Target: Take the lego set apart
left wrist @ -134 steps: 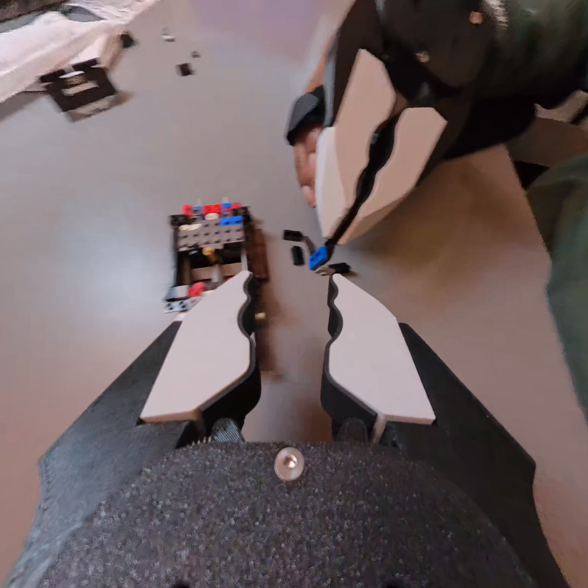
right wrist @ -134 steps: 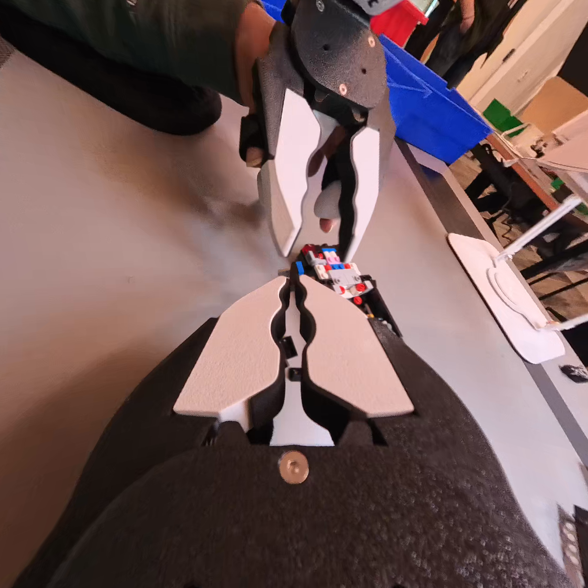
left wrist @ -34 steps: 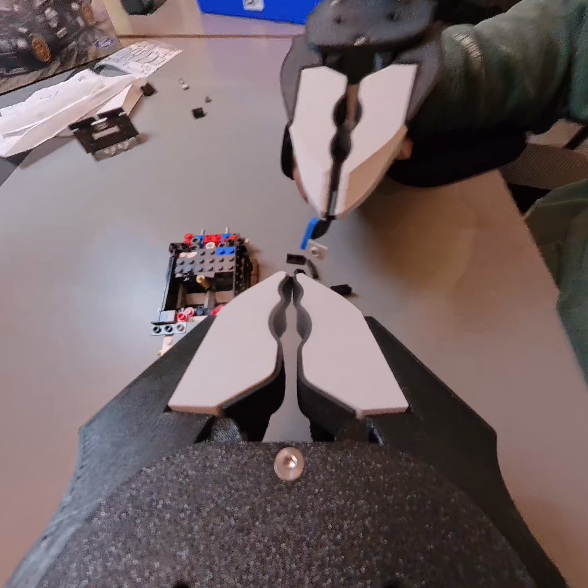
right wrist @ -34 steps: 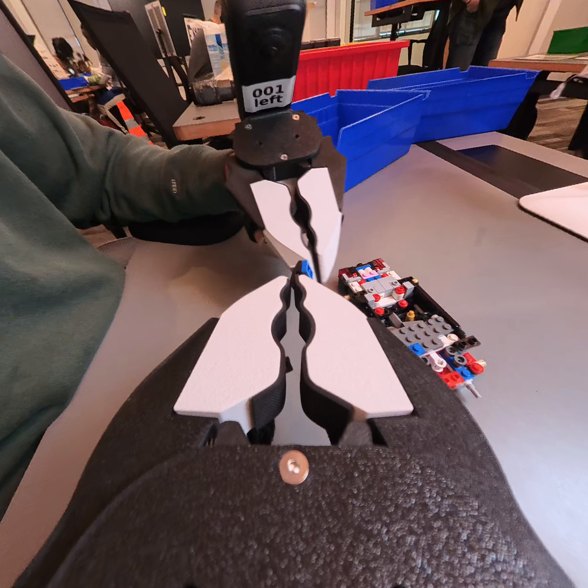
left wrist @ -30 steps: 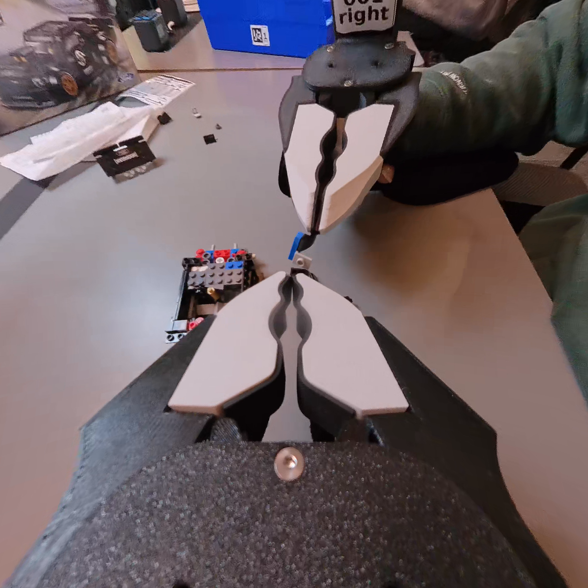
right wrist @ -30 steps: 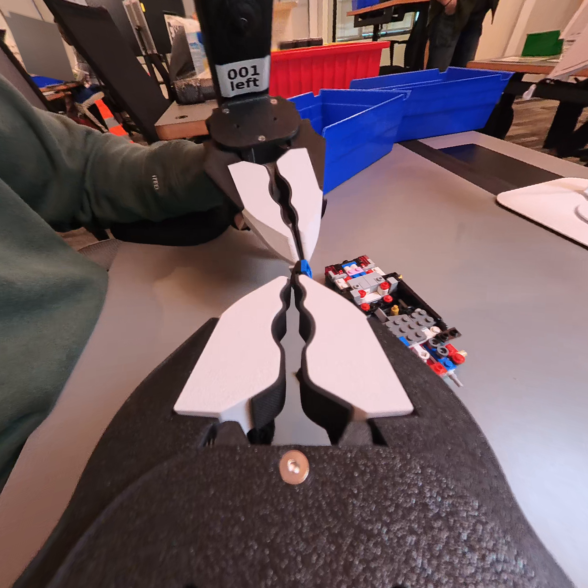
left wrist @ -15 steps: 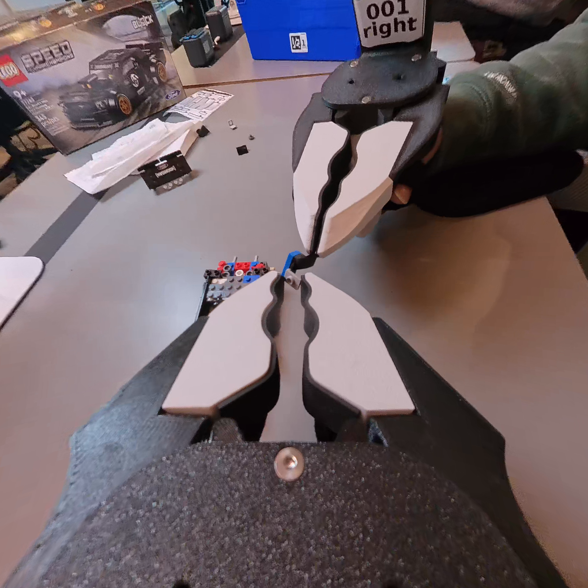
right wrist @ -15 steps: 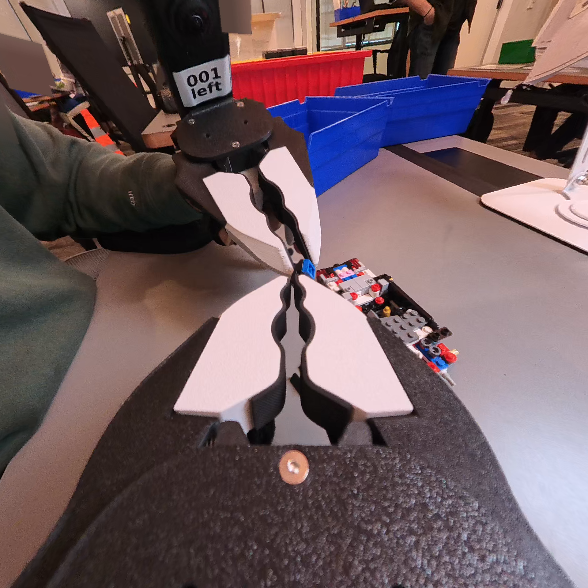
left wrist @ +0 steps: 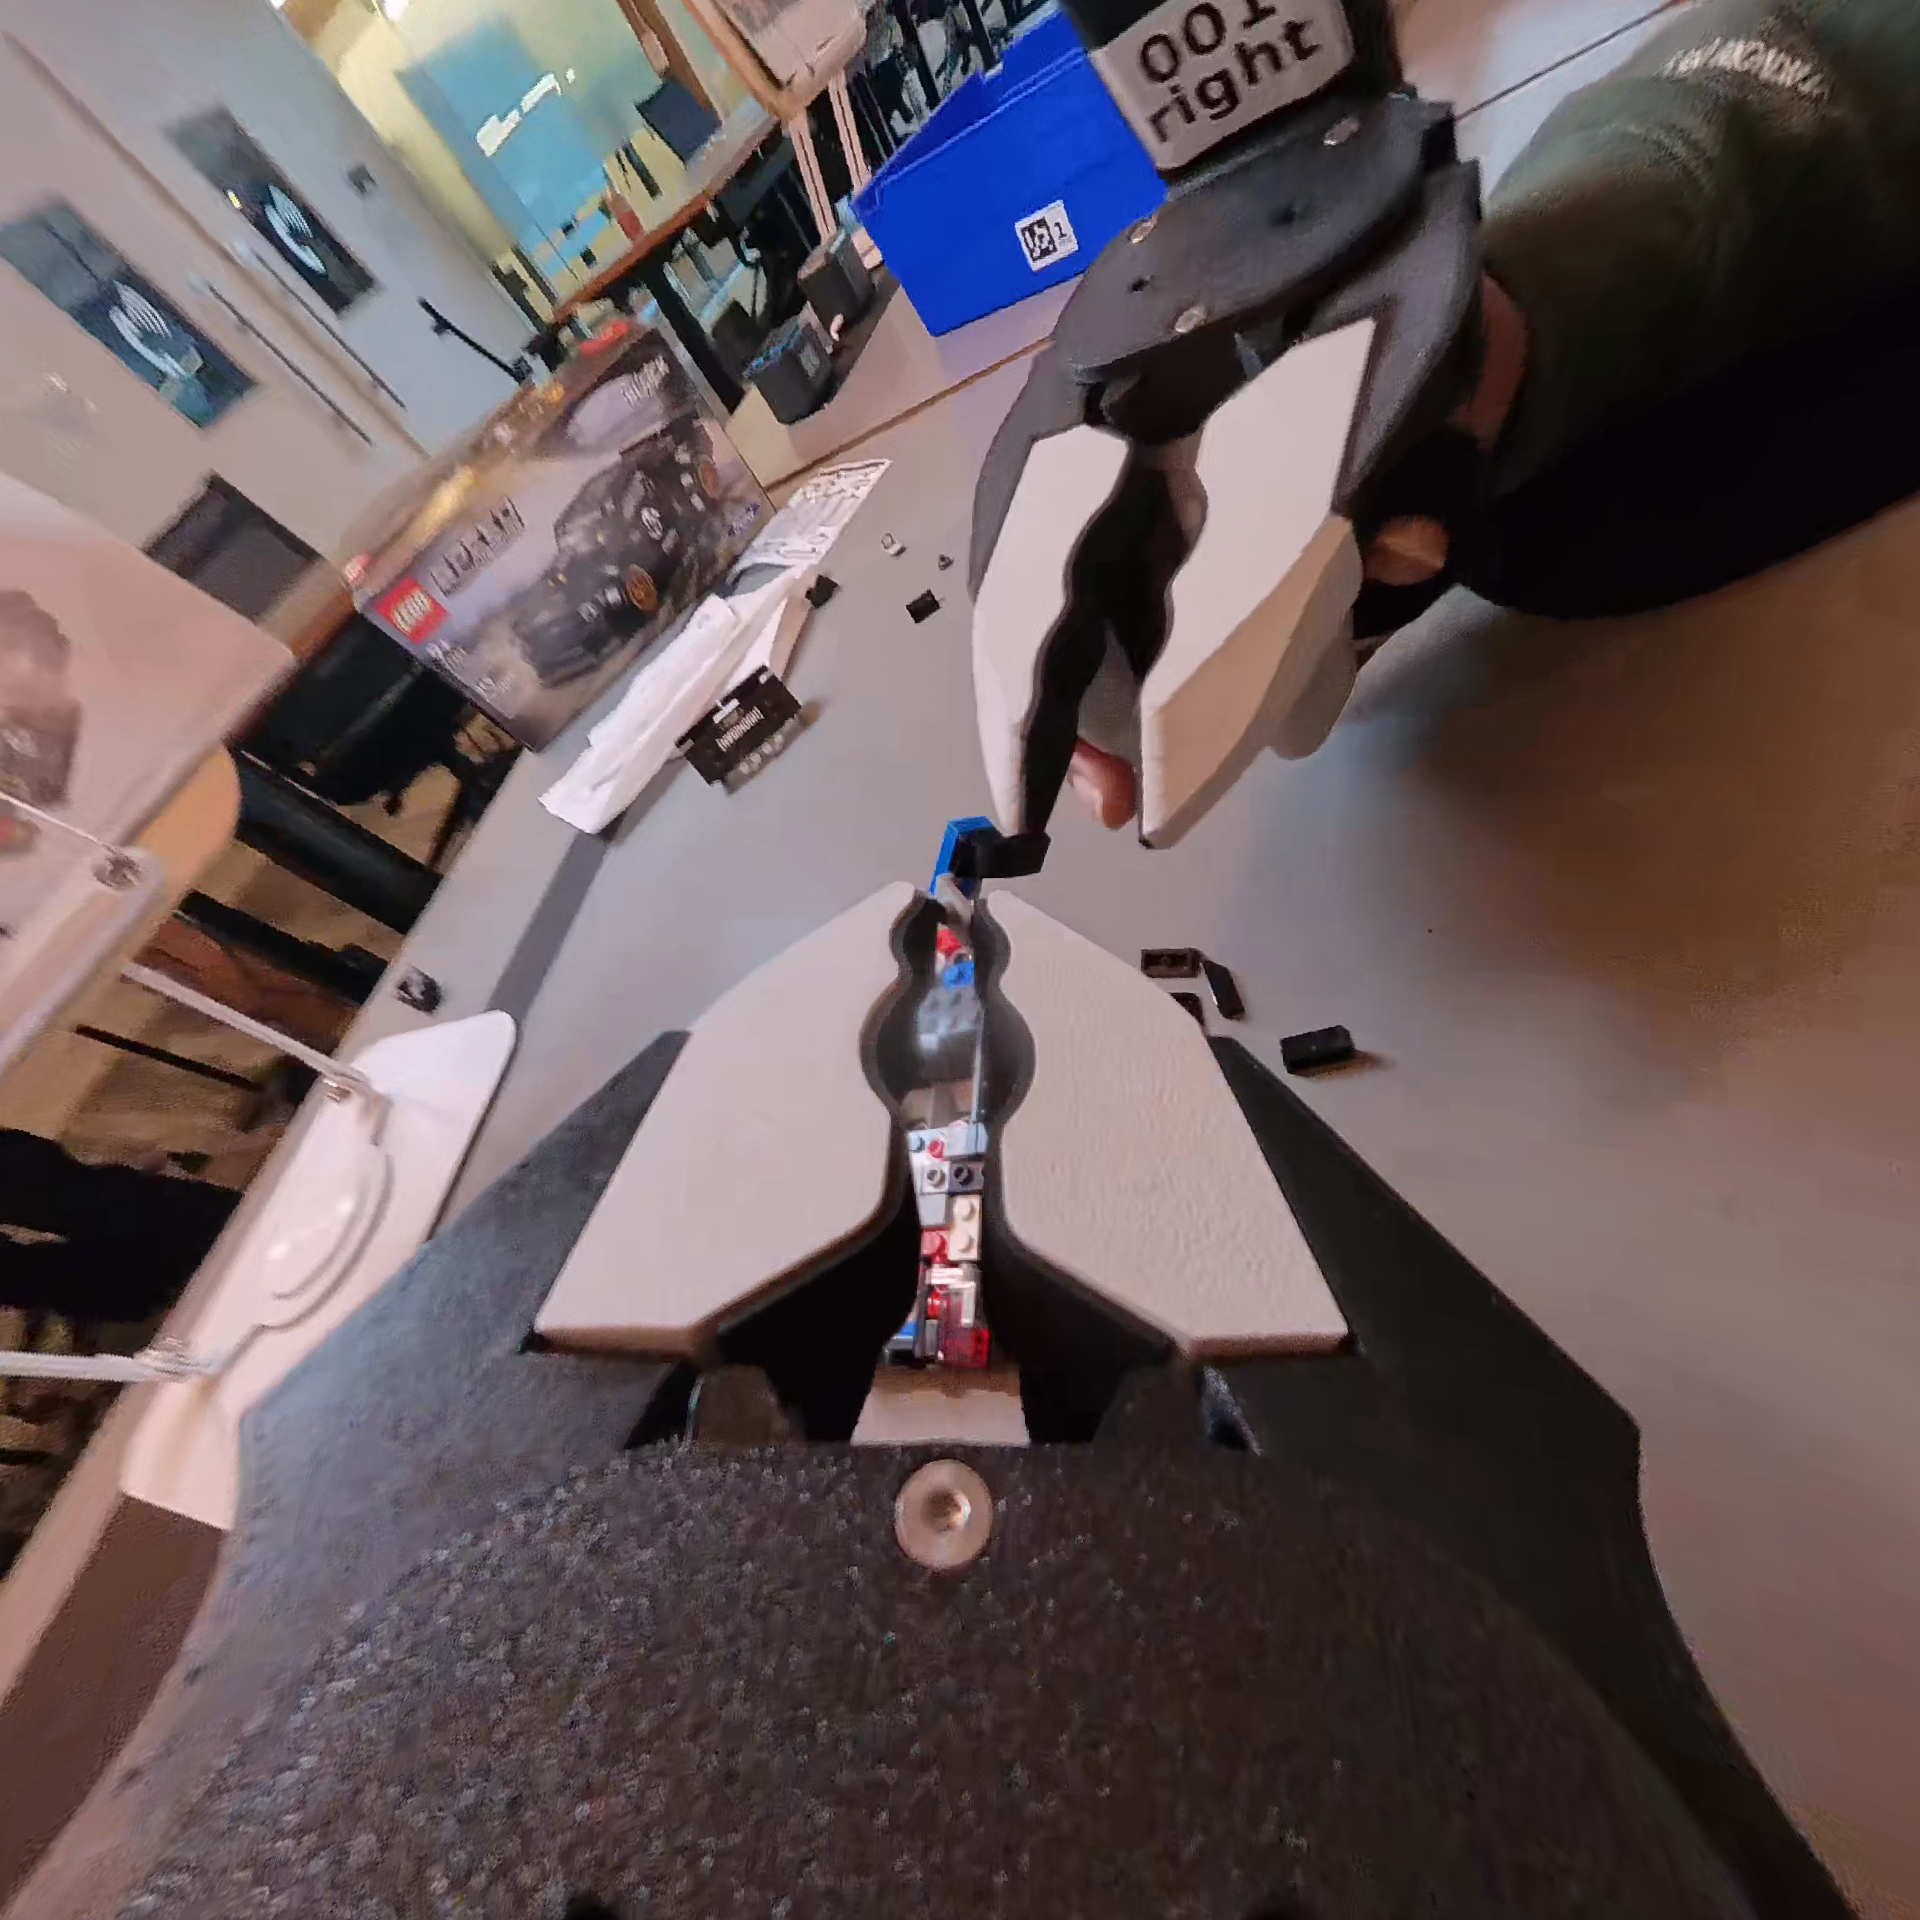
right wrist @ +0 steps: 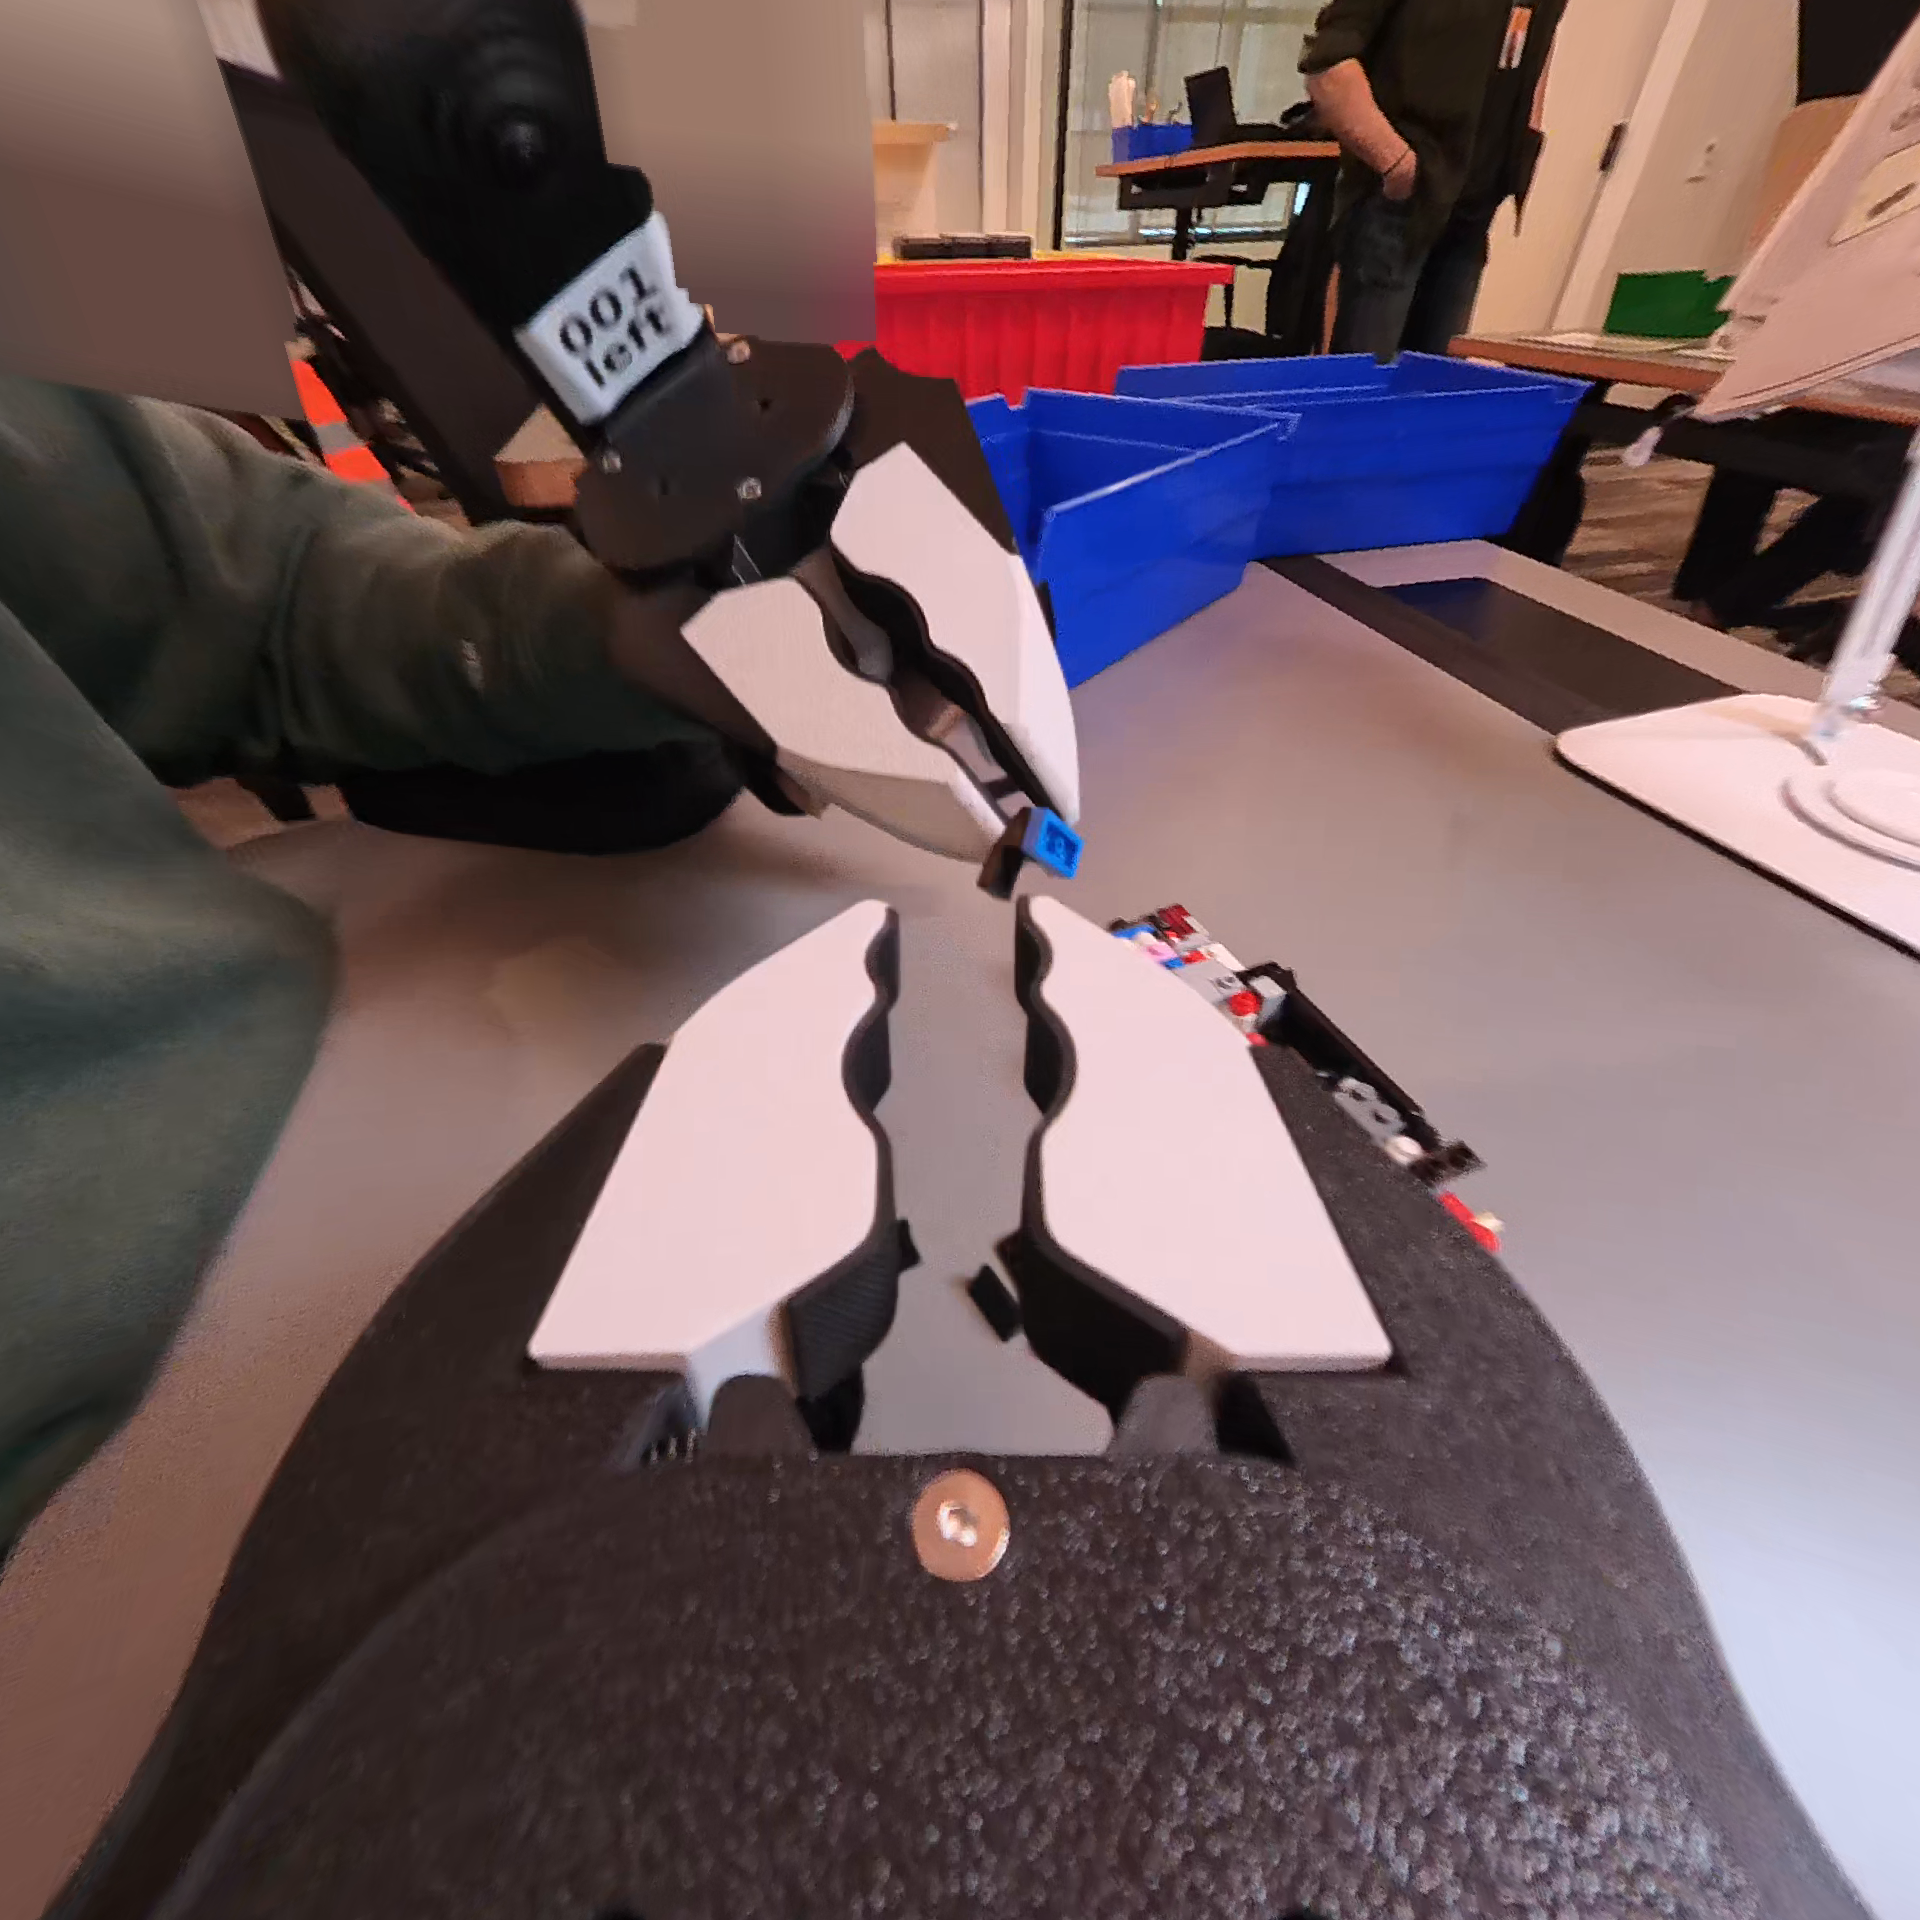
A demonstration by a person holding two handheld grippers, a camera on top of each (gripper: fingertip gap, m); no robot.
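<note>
- The left tool [left wrist: 954, 906] is nearly closed, its tips pinching a small blue and black piece [right wrist: 1039, 847] above the desk [right wrist: 1403, 914].
- The right tool [right wrist: 954, 909] is partly open and holds nothing.
- The lego car base [right wrist: 1309, 1029] lies on the desk just beside the right tool.
- 4 loose black pieces [left wrist: 1314, 1047] lie near it.

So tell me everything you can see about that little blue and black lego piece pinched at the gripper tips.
The blue and black piece is a tiny plastic assembly: a bright blue brick with a round stud facing the right wrist camera, and a small black part clipped to its lower side. It is held in the air above the grey table, pinched at the tips of the left gripper. The right gripper sits just below it, open, not gripping it. The lego car chassis lies on the table beyond, apart from it.
</note>
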